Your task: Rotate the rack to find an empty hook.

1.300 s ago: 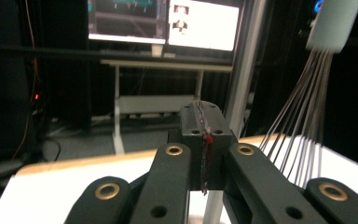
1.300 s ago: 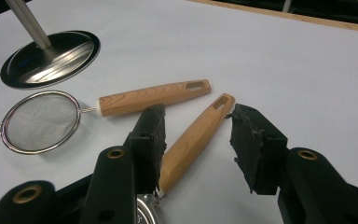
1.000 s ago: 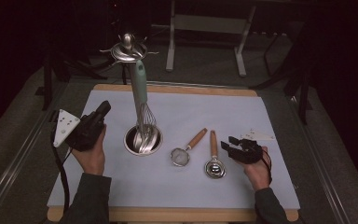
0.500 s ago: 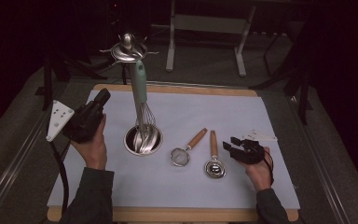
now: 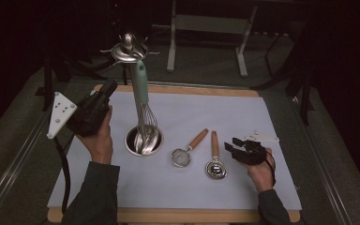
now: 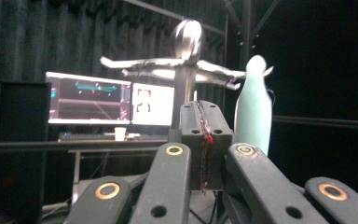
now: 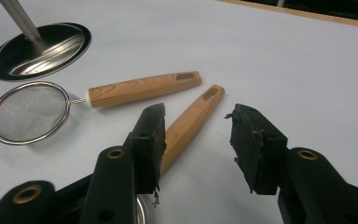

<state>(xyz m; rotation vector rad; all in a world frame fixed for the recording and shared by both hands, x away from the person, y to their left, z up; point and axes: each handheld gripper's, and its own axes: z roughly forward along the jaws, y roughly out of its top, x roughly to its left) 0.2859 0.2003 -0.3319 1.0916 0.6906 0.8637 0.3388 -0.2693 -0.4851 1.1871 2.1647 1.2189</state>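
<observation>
While the left tongs (image 5: 107,89) are held raised above the left edge of the bench (image 5: 262,112), their jaws are clenched together with nothing between them, pointing toward the tall steel utensil stand with a ball top and spreading hook arms (image 5: 128,47). Seen from the left gripper view, the closed left tongs (image 6: 204,140) sit just in front of the stand's post, and the mint-green handle of the wire whisk (image 6: 253,112) rises just to the right of them. That whisk (image 5: 141,93) stands upright with its wire head down in the round steel dish at the stand's base (image 5: 143,140), near the left hand (image 5: 98,140). On the pale sheet to the right lie a small mesh strainer with a wooden handle (image 5: 187,151) and, just beside it, a small steel measuring spoon with a wooden handle (image 5: 214,160). The right tongs (image 5: 232,146) rest low on the bench near that spoon, released, jaws apart. From the right gripper view, the right tongs (image 7: 196,135) gape empty, with the spoon's wooden handle (image 7: 191,121) running partly behind the left jaw and the strainer (image 7: 28,112) farther off.
</observation>
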